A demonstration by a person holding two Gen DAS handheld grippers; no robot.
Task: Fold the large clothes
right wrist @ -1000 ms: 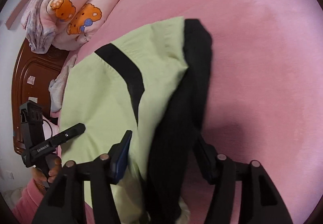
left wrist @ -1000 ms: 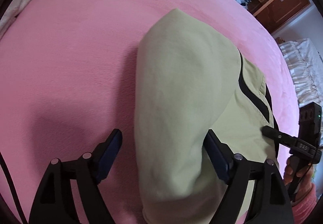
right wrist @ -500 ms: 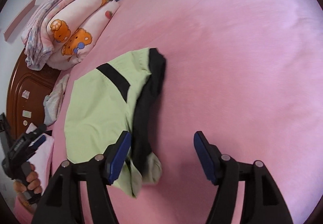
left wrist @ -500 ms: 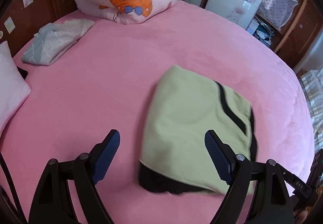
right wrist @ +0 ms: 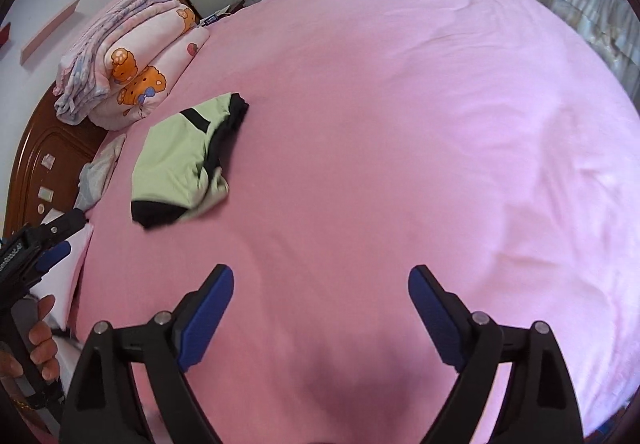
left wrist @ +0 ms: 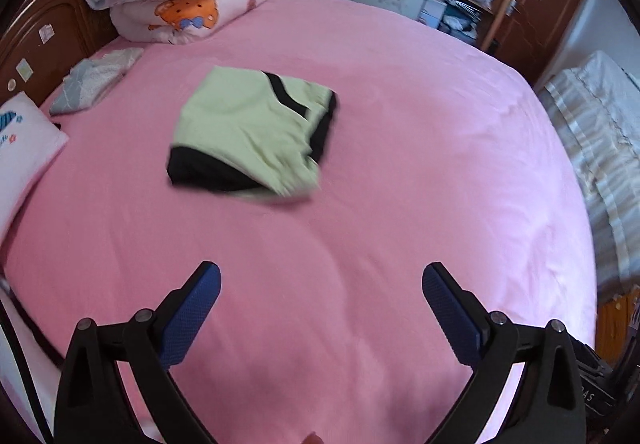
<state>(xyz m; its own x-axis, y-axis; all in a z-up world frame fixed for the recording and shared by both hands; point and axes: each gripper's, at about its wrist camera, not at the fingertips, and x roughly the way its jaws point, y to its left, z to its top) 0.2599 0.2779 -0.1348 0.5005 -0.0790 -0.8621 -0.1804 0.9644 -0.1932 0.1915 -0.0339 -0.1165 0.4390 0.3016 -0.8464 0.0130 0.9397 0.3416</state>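
A folded light-green garment with black trim (left wrist: 252, 132) is lying on the pink bed (left wrist: 400, 164), well apart from both grippers; it is looking soft, light and floppy, best pinched at a corner or the folded edge. The left hand-held gripper (left wrist: 320, 284) and right hand-held gripper (right wrist: 320, 284) are hanging released and empty, their jaws having just been opening.

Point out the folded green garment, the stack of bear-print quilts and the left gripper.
folded green garment (left wrist: 244, 124): left wrist view, on its light green top panel.
stack of bear-print quilts (right wrist: 132, 72): right wrist view, on the orange bear print.
left gripper (left wrist: 322, 308): left wrist view, midway between its open fingertips.
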